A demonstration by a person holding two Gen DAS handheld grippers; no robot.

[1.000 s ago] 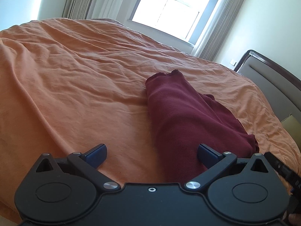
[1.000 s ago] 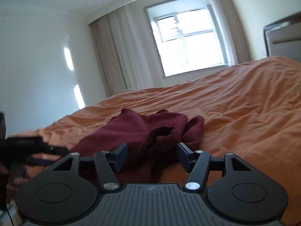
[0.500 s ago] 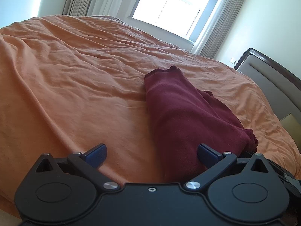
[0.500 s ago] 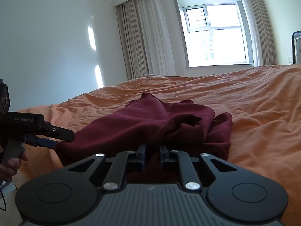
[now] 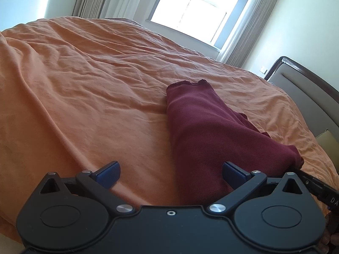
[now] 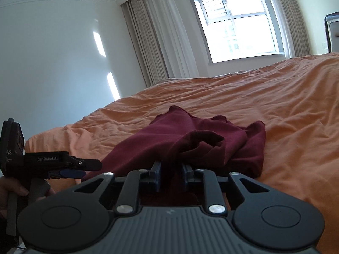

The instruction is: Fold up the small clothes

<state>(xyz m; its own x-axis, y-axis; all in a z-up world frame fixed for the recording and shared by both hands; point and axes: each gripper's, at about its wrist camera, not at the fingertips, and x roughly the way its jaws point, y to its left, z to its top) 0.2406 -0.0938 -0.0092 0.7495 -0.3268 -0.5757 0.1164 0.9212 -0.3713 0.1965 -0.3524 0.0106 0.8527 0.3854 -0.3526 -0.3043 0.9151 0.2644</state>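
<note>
Bottom centre of right view: right gripper (image 6: 171, 174) just clamped maroon garment (image 6: 190, 139); left gripper (image 5: 170, 170) still spread wide. Fold can start.

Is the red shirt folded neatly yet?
Not yet. The red shirt lies bunched and rumpled on the orange bed, pinched by the right gripper.

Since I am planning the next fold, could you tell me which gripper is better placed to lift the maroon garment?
The right gripper: its jaws are already shut on the near edge of the maroon garment. The left gripper hangs open, gripping nothing.
</note>
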